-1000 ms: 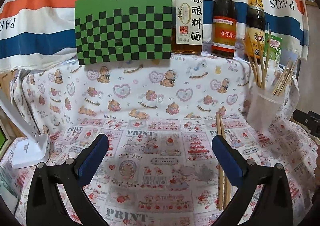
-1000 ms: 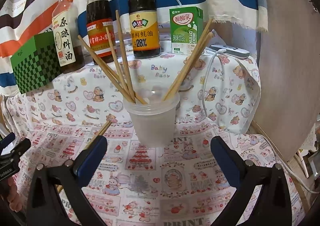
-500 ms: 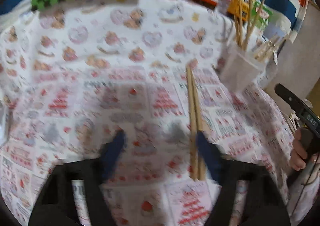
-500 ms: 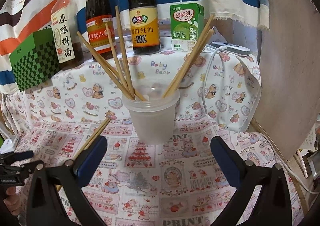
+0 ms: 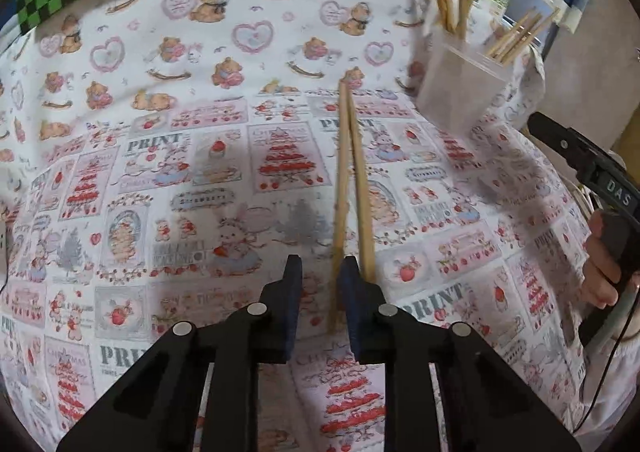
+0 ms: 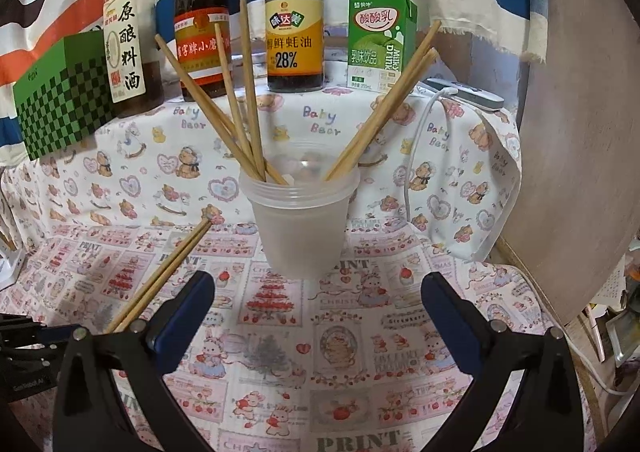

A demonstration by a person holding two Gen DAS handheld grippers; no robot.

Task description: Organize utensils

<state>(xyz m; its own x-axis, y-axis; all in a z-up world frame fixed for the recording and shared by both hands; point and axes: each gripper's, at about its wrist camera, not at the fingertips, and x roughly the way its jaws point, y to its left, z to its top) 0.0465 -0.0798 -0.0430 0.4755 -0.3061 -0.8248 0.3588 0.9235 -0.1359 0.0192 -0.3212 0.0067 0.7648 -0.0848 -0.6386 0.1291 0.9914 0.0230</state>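
Note:
Two loose wooden chopsticks [image 5: 352,172] lie side by side on the printed cloth, also visible in the right wrist view as chopsticks [image 6: 168,272]. My left gripper [image 5: 320,264] points down over their near ends, its jaws closing. One chopstick runs between the pads without being pinched; the other passes just outside the right pad [image 5: 352,292]. A translucent plastic cup [image 6: 300,228] holds several upright chopsticks. My right gripper [image 6: 316,288] hovers wide open just in front of that cup, holding nothing. The cup [image 5: 460,92] sits at the far right in the left wrist view.
Three sauce bottles [image 6: 294,32], a green milk carton [image 6: 380,44] and a green checkered box [image 6: 60,108] line the raised back ledge. A white cable [image 6: 416,156] hangs right of the cup, beside a brown panel [image 6: 580,132]. A hand [image 5: 604,276] holds the right gripper's handle.
The left gripper tipped downward and moved in over the near ends of the loose chopsticks while its jaws narrowed from wide to a small gap. The right gripper stayed put.

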